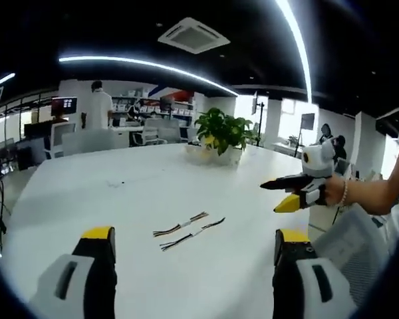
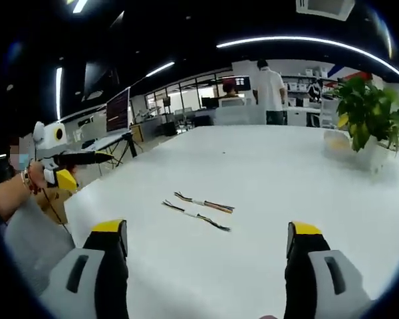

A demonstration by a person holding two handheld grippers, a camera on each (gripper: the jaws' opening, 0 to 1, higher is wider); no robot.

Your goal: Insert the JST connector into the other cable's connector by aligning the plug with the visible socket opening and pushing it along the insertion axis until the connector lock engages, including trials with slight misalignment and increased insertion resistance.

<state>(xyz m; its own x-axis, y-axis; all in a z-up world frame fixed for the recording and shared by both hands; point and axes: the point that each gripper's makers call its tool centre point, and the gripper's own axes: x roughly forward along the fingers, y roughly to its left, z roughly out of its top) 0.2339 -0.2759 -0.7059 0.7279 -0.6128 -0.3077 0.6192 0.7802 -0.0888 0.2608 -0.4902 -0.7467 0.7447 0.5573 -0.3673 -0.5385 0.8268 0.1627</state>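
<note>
Both grippers are wide open with nothing in them: left gripper (image 1: 195,249), right gripper (image 2: 206,240). Just past the jaws, two short JST cables (image 1: 188,231) lie side by side, close together but not joined, on the white table (image 1: 120,193). Farther back sits a potted plant (image 1: 221,136), and way behind that a person (image 1: 101,106) stands at the desks.

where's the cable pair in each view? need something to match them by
Left gripper view: the two cables lie side by side on the white table, just below centre, between the open jaws.
Right gripper view: cables left of centre, beyond the open jaws.
Shared landmark: the potted plant at the table's far end.
</note>
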